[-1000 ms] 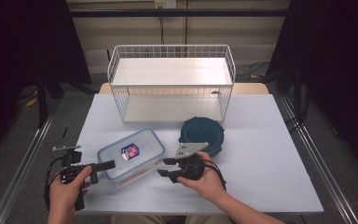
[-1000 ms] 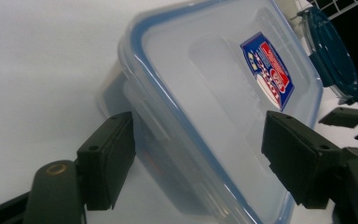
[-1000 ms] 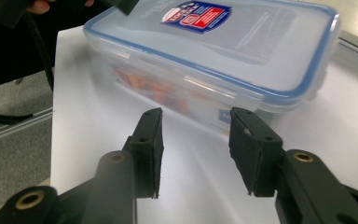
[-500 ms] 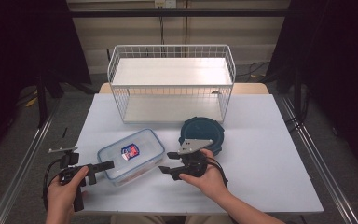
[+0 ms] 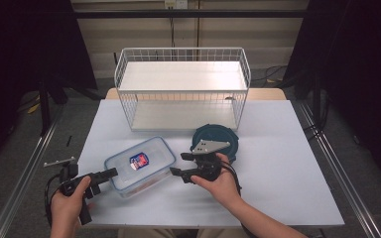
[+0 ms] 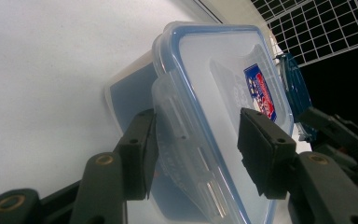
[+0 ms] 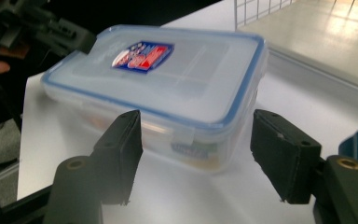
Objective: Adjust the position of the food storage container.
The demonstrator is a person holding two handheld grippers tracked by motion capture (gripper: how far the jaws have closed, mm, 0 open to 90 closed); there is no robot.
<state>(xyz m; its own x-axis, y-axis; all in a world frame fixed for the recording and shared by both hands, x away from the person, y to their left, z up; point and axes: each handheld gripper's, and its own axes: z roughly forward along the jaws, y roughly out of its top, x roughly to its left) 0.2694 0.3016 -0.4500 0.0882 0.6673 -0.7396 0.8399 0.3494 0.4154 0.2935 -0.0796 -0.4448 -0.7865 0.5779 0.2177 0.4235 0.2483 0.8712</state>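
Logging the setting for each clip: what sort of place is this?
Likely a lab recording station, not a kitchen: a bare white table between metal rails, dark curtains around it, a white wire rack, and one food container.

Surface: white table [image 5: 287, 163] | Back edge: white wire basket [image 5: 183, 89] standing on it | Front left: clear food box [image 5: 140, 166], blue-rimmed lid on | Right of it: dark teal round lid [image 5: 217, 140], possibly a bowl.

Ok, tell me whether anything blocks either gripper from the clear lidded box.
Nothing visible does. The left gripper already straddles a side latch of the clear lidded box; the right gripper faces its other end across bare table.
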